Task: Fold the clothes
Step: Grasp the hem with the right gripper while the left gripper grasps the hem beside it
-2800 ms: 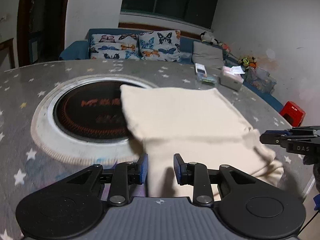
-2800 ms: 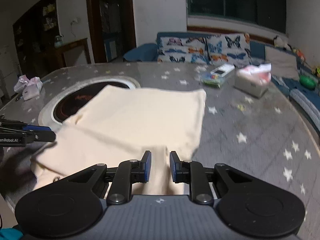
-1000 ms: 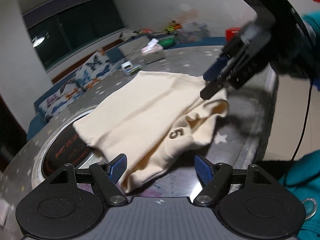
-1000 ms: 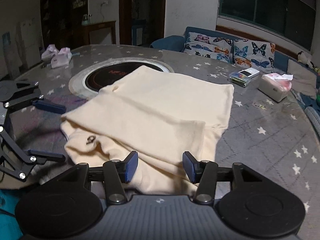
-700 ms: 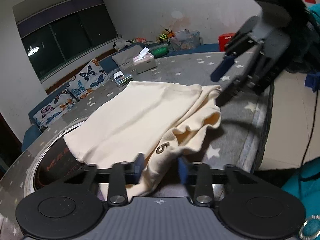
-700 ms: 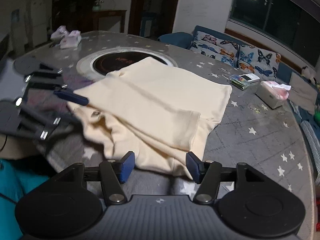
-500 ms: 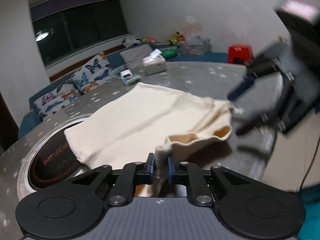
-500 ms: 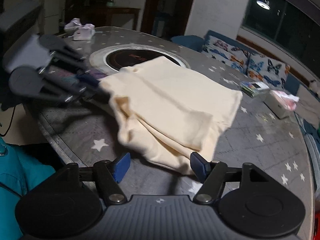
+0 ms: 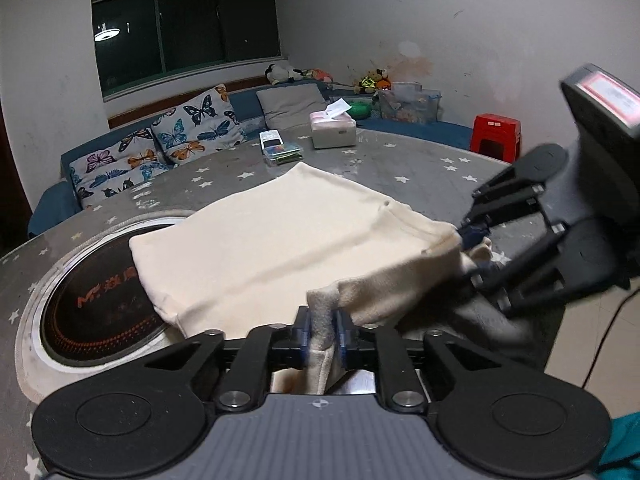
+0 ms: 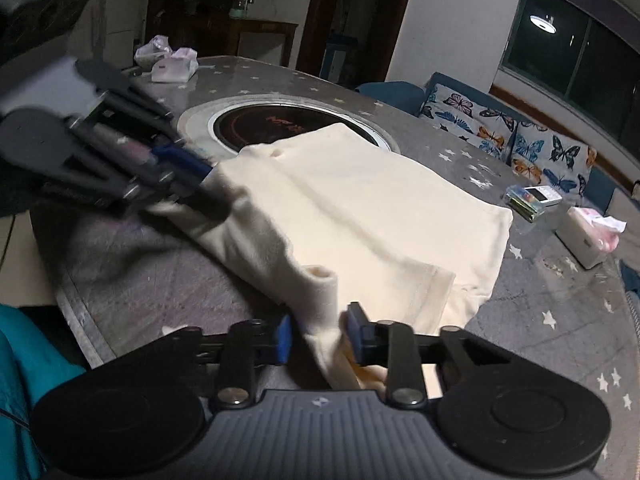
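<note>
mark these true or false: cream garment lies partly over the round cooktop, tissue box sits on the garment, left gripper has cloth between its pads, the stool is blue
1. The cream garment partly covers the round cooktop: true.
2. The tissue box sits on the garment: false, it stands apart on the table.
3. The left gripper has cloth between its pads: true.
4. The stool is blue: false, it is red.
</note>
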Demonstrator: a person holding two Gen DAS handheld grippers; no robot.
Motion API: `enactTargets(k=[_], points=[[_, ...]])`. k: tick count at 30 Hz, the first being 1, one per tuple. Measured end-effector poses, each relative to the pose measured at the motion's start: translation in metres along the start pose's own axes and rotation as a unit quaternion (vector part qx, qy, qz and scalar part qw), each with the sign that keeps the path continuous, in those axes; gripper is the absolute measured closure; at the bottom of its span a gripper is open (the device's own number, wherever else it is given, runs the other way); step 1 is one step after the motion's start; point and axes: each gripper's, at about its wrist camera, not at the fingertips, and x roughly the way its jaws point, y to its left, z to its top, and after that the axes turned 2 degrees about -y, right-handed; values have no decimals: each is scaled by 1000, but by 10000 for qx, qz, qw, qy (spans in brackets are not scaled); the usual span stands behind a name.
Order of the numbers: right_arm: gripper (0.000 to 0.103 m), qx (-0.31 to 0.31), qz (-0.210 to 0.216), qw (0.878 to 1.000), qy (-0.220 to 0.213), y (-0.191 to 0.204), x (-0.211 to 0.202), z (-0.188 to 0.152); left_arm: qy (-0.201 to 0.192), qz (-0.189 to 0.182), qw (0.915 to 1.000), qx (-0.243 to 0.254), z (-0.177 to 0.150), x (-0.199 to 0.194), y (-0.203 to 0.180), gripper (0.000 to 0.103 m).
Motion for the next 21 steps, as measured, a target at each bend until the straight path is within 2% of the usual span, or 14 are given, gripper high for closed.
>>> enactTargets(k=[1,3,7,14,15,16,18,19,21], points=[[83,68,21,10000,0,-3,0,2,0,37,10000,42,-3,-3,0,61],[86,233,36,9997,9,-8,-1,4,23,120,9998,132,-9,-7,-1,56],[87,390,37,9992,-77,-12,-3,10,93,225,9990,372,-20,-13,-3,51],[88,503,-59,9984,-253,-13,-7,17,73,348,9945,982,-33,-10,-11,52],[89,523,-71,9983,-264,-14,-8,17,53,336,9943,1015,-34,-10,-11,58],[90,543,-84,9981,-275,-14,-8,18,57,316,9944,1005,-34,-9,-11,74],[91,568,-106,9979,-308,-12,-10,18,75,271,9955,908,-33,-9,-7,90],[92,555,-108,9978,-335,-11,-12,18,66,263,9961,842,-32,-10,-6,95],[92,529,-112,9978,-388,-9,-17,18,15,261,9971,717,-30,-16,-2,97]])
